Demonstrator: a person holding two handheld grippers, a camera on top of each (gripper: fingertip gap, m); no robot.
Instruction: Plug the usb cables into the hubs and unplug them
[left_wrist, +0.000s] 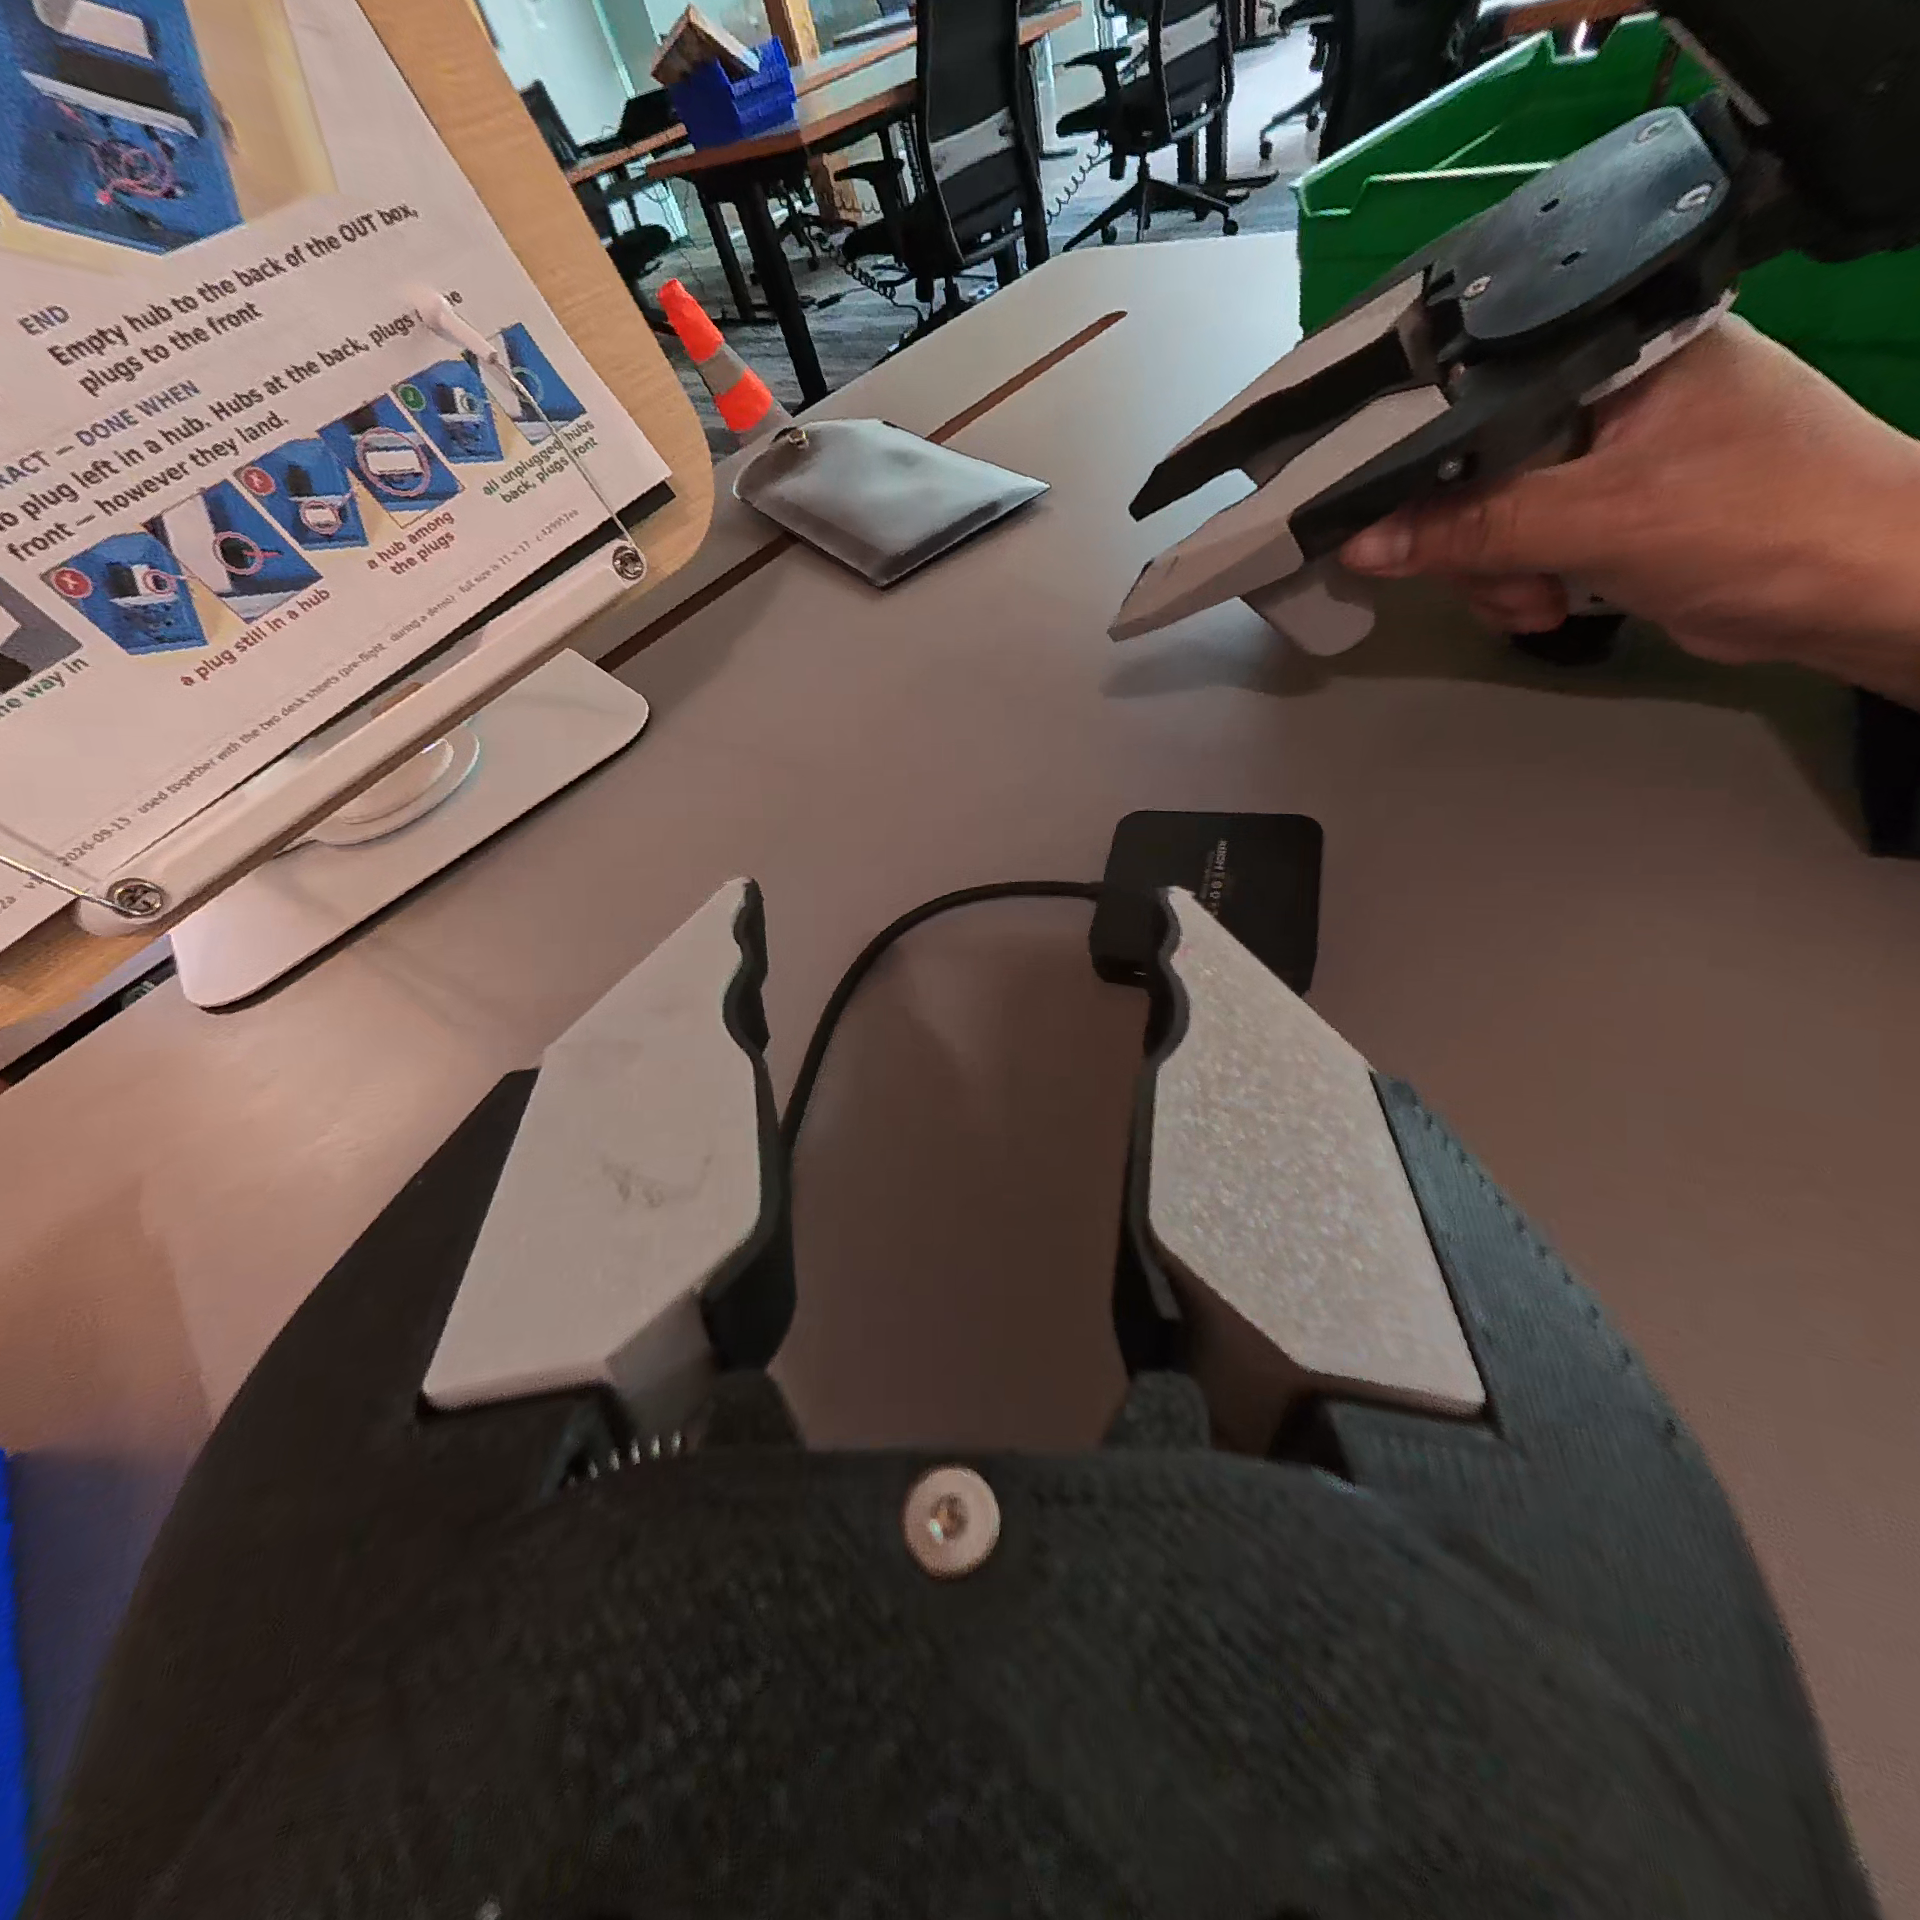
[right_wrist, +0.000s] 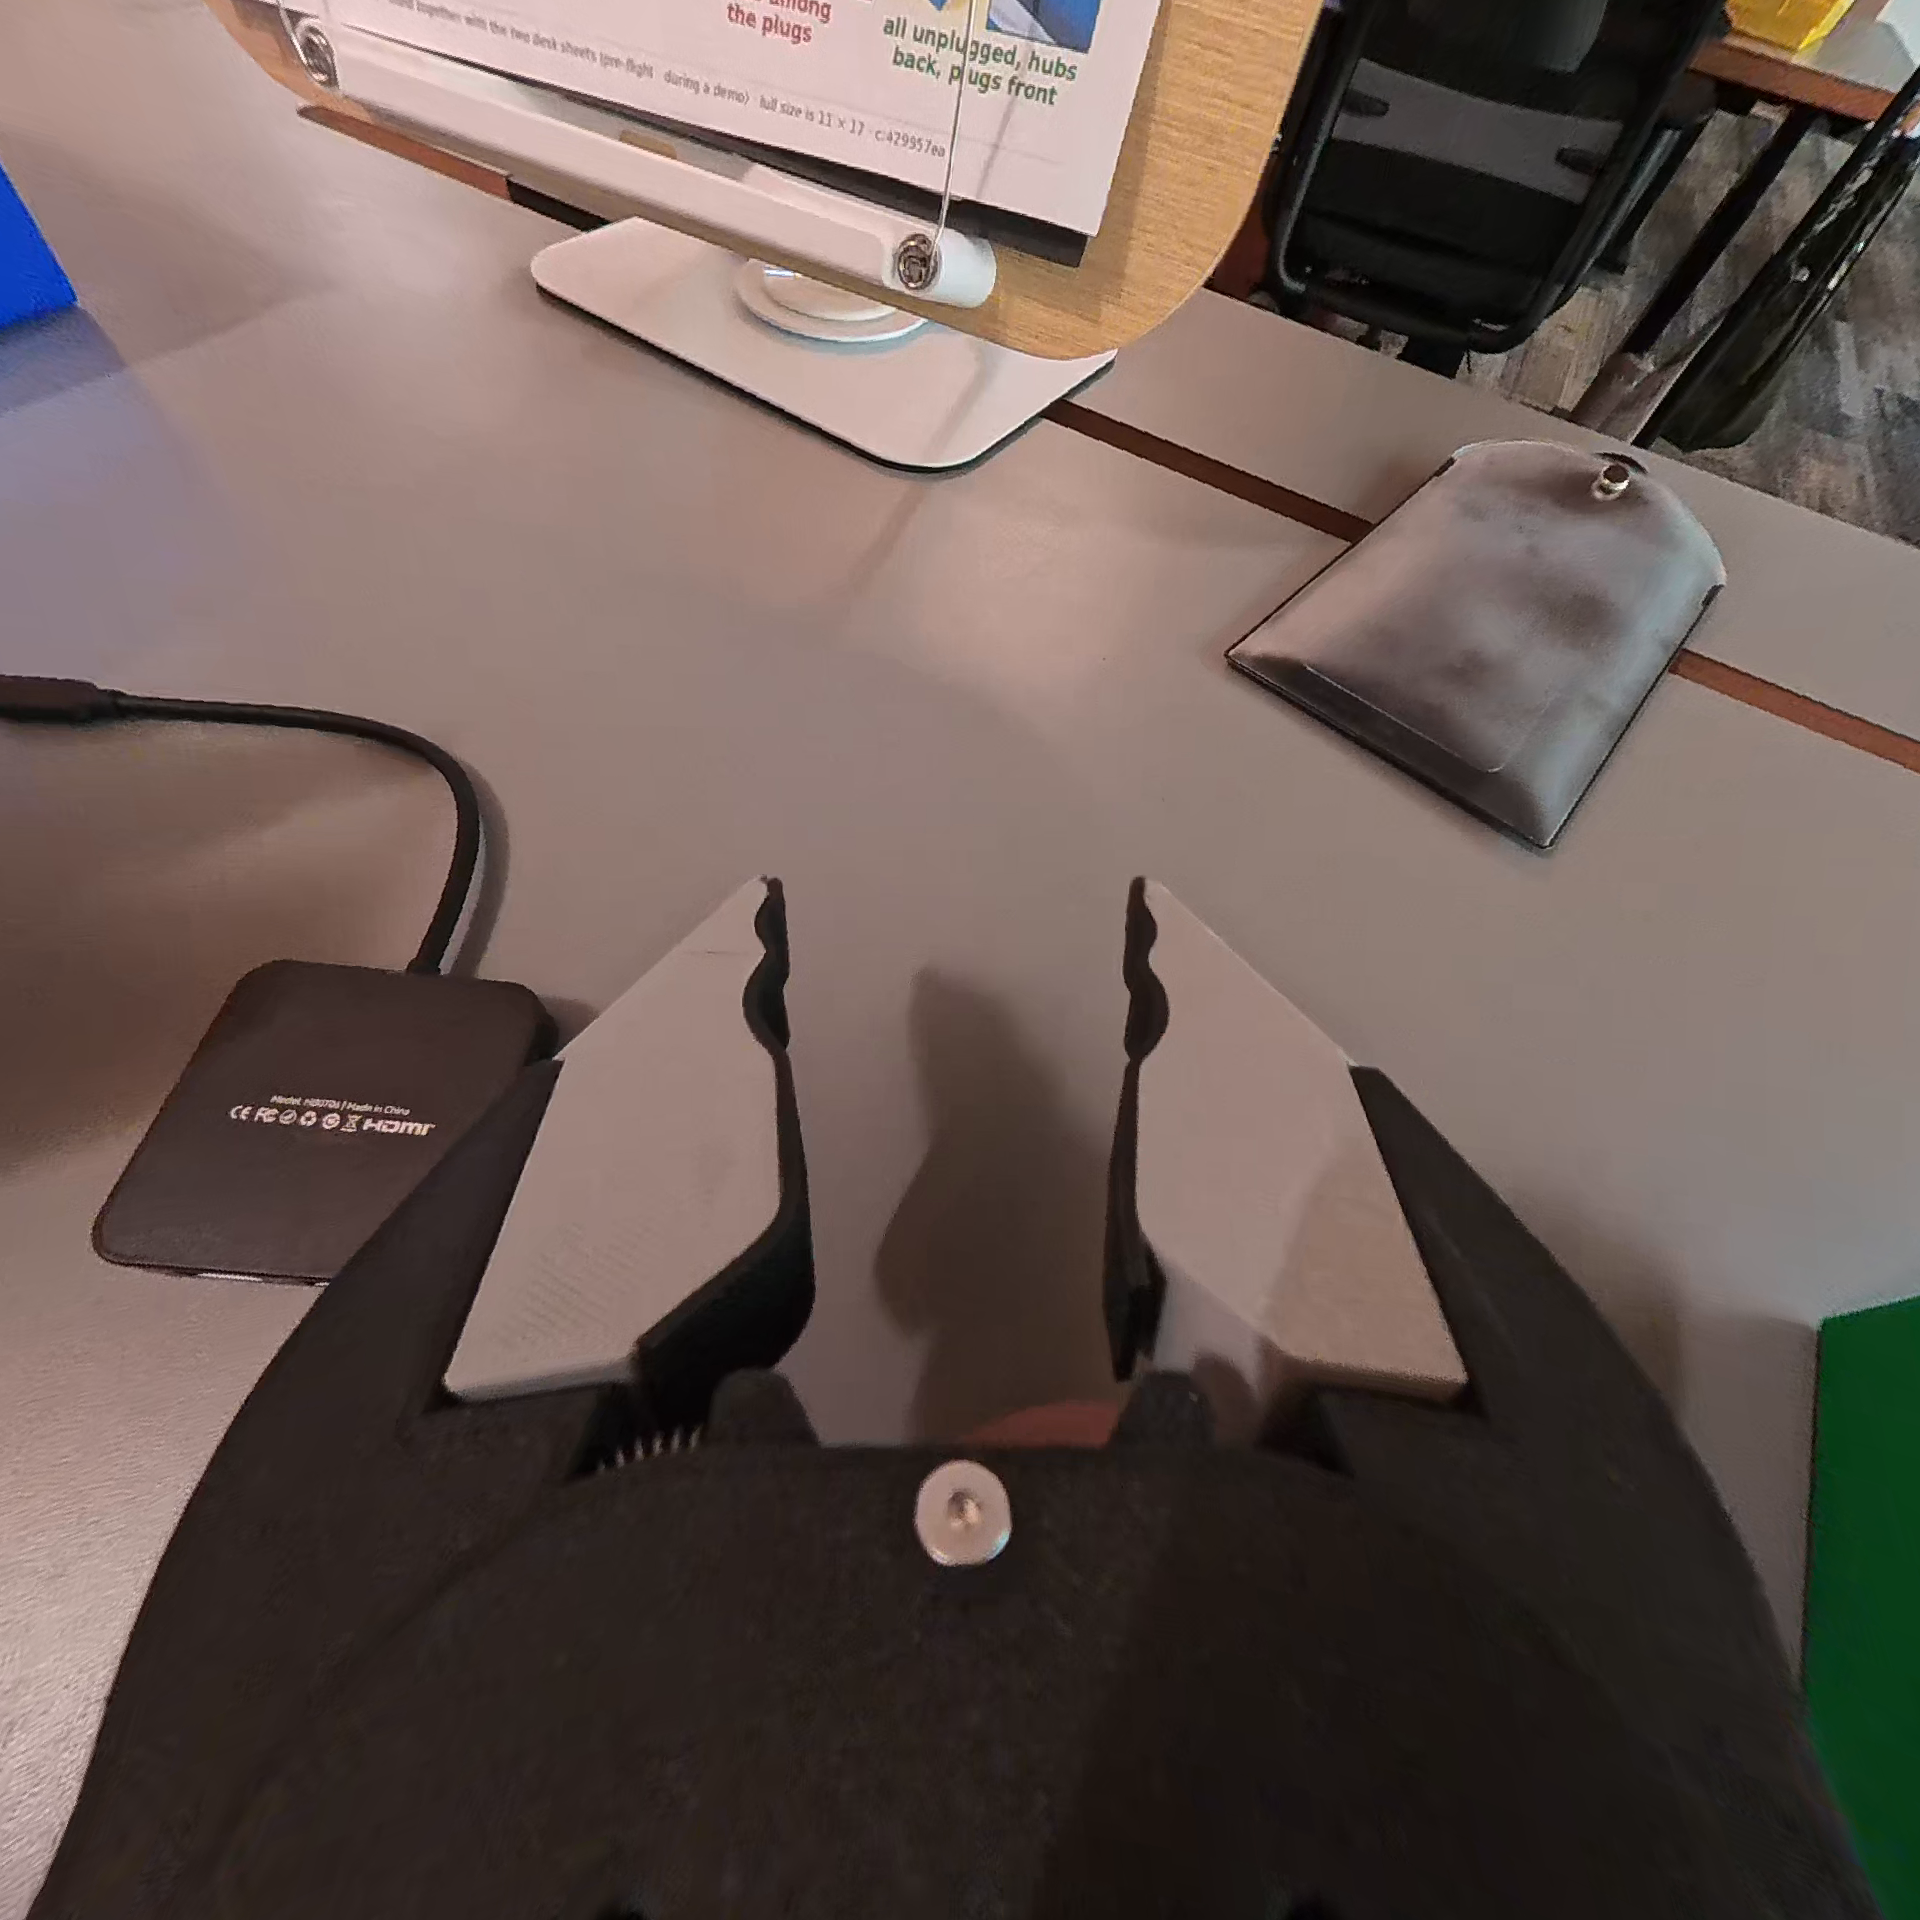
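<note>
Black hub (left_wrist: 1242, 883) half hidden behind left gripper's (left_wrist: 961, 904) right fingertip; cable (left_wrist: 883, 966) between spread jaws. Right gripper (right_wrist: 951, 904) open, empty, beside hub.

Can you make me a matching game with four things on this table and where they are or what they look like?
Things:
1. black hub
2. grey pouch
3. left gripper
4. orange cone

Clues:
A. open, around a black cable
B. flat beside the right gripper
C. beyond the table's far edge
D. lying on the brown line of the table

Pairs: 1-B, 2-D, 3-A, 4-C
</note>
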